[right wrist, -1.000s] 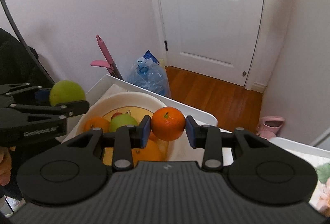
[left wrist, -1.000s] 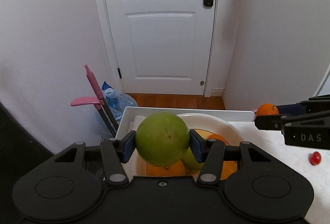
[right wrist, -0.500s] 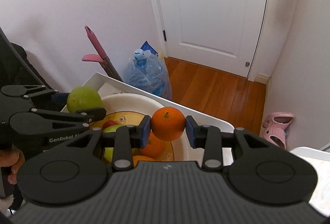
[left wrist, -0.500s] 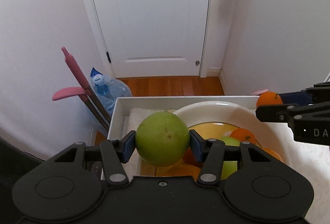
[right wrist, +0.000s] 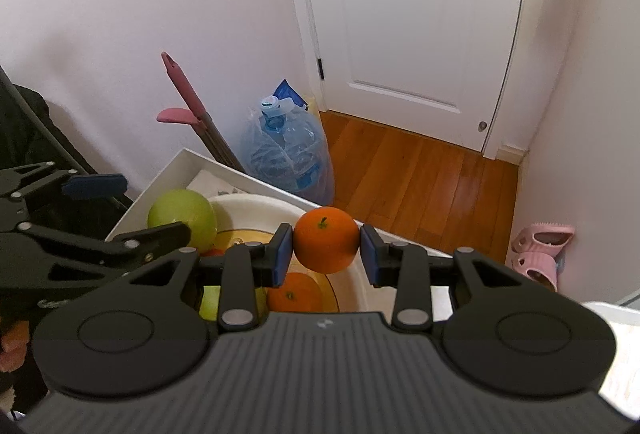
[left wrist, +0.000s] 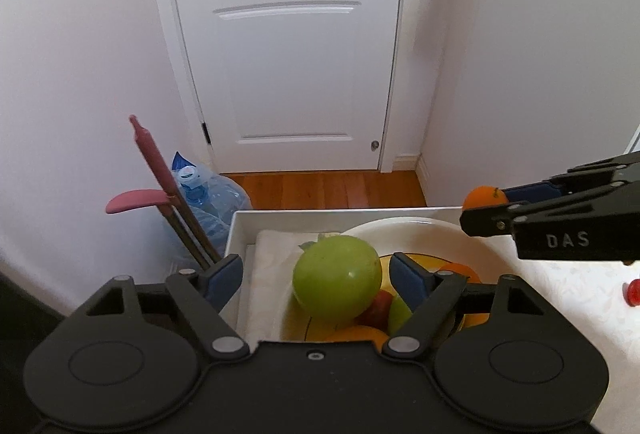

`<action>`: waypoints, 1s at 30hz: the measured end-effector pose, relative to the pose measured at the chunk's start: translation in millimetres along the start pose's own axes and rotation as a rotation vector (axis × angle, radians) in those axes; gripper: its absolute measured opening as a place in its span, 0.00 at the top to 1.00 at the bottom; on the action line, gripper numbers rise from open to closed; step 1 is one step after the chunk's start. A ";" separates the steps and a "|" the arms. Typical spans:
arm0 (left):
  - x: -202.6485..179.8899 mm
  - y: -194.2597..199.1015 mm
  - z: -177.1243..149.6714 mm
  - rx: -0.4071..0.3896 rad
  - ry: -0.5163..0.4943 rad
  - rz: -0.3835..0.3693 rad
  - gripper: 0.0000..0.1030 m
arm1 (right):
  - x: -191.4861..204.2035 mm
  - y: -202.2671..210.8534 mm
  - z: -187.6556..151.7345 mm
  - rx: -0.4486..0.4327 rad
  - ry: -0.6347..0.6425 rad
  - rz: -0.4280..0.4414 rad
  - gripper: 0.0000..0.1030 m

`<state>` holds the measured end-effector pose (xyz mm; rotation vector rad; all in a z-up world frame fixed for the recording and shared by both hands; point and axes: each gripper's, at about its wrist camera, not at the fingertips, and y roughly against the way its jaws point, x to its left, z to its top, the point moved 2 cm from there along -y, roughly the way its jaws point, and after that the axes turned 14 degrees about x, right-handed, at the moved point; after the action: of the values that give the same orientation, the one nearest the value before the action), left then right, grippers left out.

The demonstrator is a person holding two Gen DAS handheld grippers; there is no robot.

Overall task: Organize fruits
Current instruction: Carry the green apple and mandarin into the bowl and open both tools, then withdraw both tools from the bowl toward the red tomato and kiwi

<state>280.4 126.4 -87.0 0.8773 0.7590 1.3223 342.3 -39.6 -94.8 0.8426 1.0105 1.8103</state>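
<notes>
My left gripper (left wrist: 316, 278) is open, its blue pads spread wide of the green apple (left wrist: 337, 283). The apple sits between them over the left side of the white bowl (left wrist: 404, 228), which holds oranges, a green fruit and a red one. The apple also shows in the right wrist view (right wrist: 182, 215). My right gripper (right wrist: 326, 250) is shut on an orange (right wrist: 326, 249) and holds it above the bowl's (right wrist: 256, 206) far rim. That orange also shows in the left wrist view (left wrist: 482, 196).
The bowl sits in a white tray (left wrist: 248, 230) at the table's corner. A small red fruit (left wrist: 632, 292) lies on the tablecloth. Beyond the edge stand a pink-handled mop (left wrist: 154, 170), a blue water jug (right wrist: 286, 158), pink slippers (right wrist: 540, 250) and a white door (left wrist: 288, 34).
My left gripper has opened and let go of the green apple, which now rests lower over the bowl. My right gripper has kept the orange and moved a little forward over the bowl.
</notes>
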 end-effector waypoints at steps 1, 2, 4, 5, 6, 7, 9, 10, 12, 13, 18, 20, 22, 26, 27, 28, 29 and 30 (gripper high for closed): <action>-0.6 4.3 -1.6 -0.001 0.007 0.001 0.18 | 1.1 0.2 1.7 -0.001 0.006 0.002 0.50; -0.7 5.9 -3.1 -0.002 0.011 0.004 0.18 | 2.3 0.1 4.0 -0.003 0.012 0.005 0.50; 0.4 8.7 -5.8 -0.001 0.020 0.009 0.17 | 4.2 -1.1 6.5 -0.003 0.025 0.019 0.50; 1.2 9.4 -7.4 0.003 0.027 0.009 0.16 | 4.8 -2.3 7.3 -0.004 0.032 0.034 0.50; 2.9 9.0 -8.6 0.006 0.034 0.007 0.16 | 4.9 -3.6 6.8 -0.005 0.040 0.048 0.50; 3.4 10.0 -10.4 0.007 0.039 0.007 0.15 | 5.5 -5.7 6.4 -0.003 0.054 0.061 0.50; 3.7 12.4 -14.4 0.013 0.042 0.016 0.15 | 7.8 -11.2 6.3 0.005 0.071 0.070 0.50; 4.9 12.8 -17.0 0.017 0.044 0.020 0.15 | 8.9 -13.3 6.4 0.008 0.075 0.074 0.50; 7.5 13.2 -21.9 0.021 0.055 0.023 0.15 | 11.8 -18.5 5.9 0.019 0.078 0.084 0.50; 9.2 12.6 -22.9 0.026 0.061 0.023 0.15 | 13.2 -20.6 5.1 0.024 0.079 0.087 0.50; 12.6 12.9 -31.0 0.035 0.065 0.033 0.15 | 17.9 -23.1 -0.1 0.018 0.078 0.085 0.19; 13.4 14.1 -33.1 0.030 0.065 0.042 0.13 | 17.4 -19.8 -3.6 -0.003 0.065 0.072 0.08; 13.4 15.5 -34.5 0.024 0.069 0.045 0.12 | 15.4 -16.0 -6.3 -0.014 0.056 0.062 0.03; 11.8 19.0 -36.3 0.017 0.069 0.045 0.11 | 12.6 -8.1 -11.4 -0.019 0.043 0.039 0.03; 11.5 20.5 -36.8 0.015 0.067 0.045 0.11 | 12.1 -5.8 -12.7 -0.023 0.041 0.035 0.03; 11.4 22.3 -37.6 0.011 0.065 0.045 0.11 | 12.0 -3.7 -13.5 -0.026 0.040 0.032 0.03; 11.2 24.0 -37.9 0.007 0.064 0.046 0.11 | 12.0 -0.6 -14.8 -0.031 0.040 0.028 0.03; 10.9 26.0 -38.2 0.003 0.063 0.046 0.11 | 12.7 2.7 -16.2 -0.037 0.039 0.023 0.03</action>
<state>235.8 142.2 -82.5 0.8633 0.7932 1.3955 322.7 -33.6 -97.8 0.8022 0.9921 1.8661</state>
